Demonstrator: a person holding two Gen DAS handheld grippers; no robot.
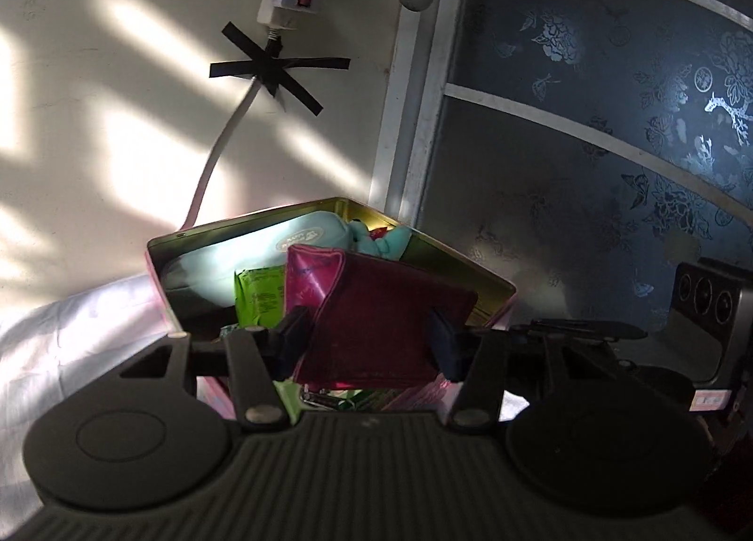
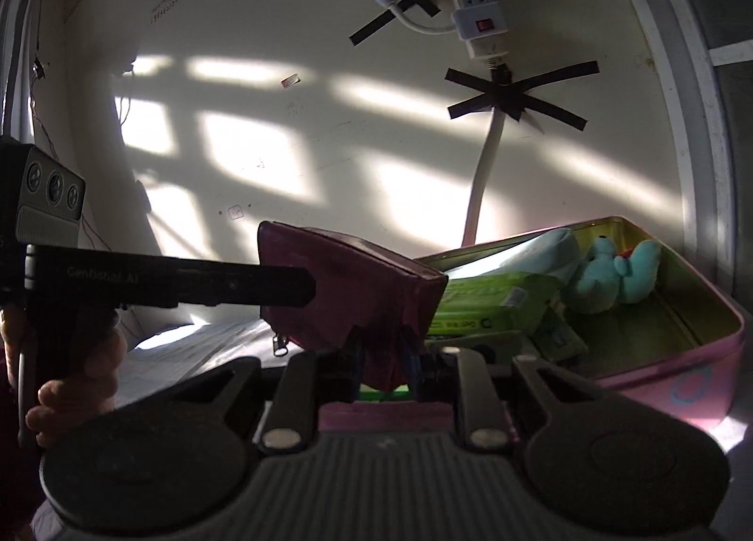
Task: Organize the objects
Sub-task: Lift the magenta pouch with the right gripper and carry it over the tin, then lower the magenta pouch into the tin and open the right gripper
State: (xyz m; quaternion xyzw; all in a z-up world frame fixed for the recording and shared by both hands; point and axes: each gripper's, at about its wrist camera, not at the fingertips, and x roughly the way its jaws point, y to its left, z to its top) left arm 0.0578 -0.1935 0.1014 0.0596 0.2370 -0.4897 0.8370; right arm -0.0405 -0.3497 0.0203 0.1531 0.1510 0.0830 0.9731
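While tilted, pouch (image 1: 376, 320) crosswise.

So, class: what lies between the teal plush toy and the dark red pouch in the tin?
A green packet lies between the plush toy and the pouch; the right wrist view shows it best.

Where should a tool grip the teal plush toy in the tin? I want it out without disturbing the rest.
Grip the teal plush toy across its soft middle, coming from above through the tin's open top. It lies against the far wall, with bare tin floor on its near side, and the green packet beside it, so a sideways approach is blocked.
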